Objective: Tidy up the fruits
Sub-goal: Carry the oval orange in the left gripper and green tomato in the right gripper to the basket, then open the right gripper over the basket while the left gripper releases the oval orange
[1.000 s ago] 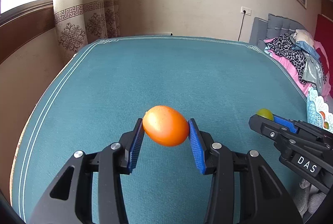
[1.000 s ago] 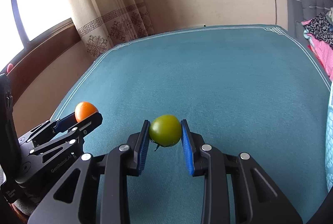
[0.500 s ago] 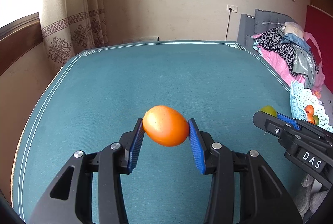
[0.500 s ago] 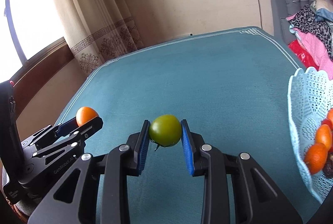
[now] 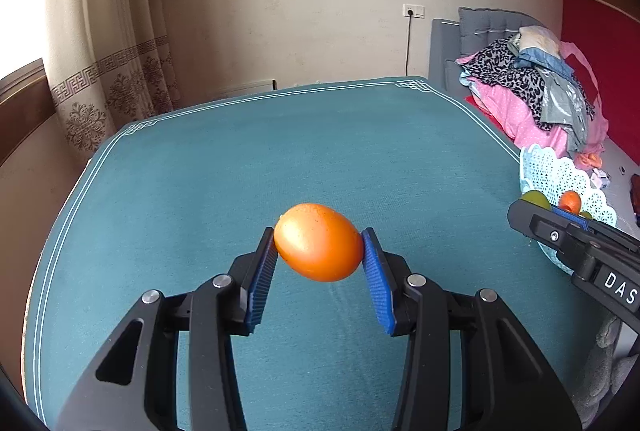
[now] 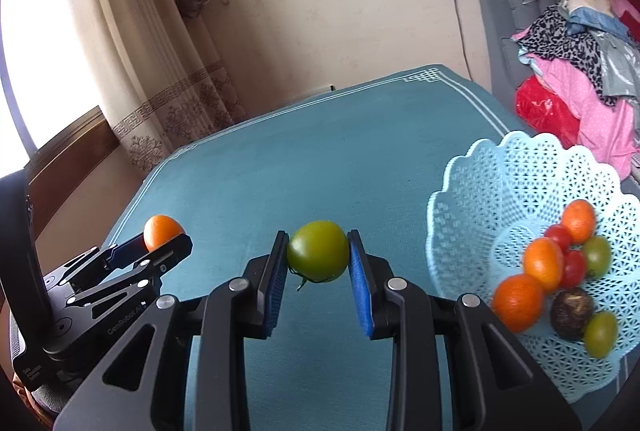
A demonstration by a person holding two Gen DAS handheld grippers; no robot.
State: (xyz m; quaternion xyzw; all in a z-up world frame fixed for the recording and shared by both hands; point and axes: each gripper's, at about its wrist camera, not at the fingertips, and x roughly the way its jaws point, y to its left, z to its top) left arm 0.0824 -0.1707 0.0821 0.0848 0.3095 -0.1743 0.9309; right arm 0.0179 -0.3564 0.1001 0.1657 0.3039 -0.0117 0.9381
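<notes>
My left gripper (image 5: 319, 245) is shut on an orange fruit (image 5: 319, 242) and holds it above the teal table (image 5: 280, 151). My right gripper (image 6: 318, 251) is shut on a green tomato (image 6: 318, 250), also held above the table. A pale blue lattice basket (image 6: 500, 191) stands at the right and holds several orange, red, green and dark fruits. In the right wrist view the left gripper (image 6: 160, 245) with its orange fruit (image 6: 161, 227) is at the left. In the left wrist view the right gripper (image 5: 538, 209) and the basket (image 5: 560, 175) are at the right.
A bed with a pile of clothes (image 6: 580, 43) lies beyond the table's right edge. Curtains (image 6: 160, 51) and a window are at the back left. The table's far edge meets a plain wall with a socket (image 5: 414, 9).
Both grippers have swung to the right with their fruits. The basket has come well into the right wrist view and grown nearer in the left wrist view.
</notes>
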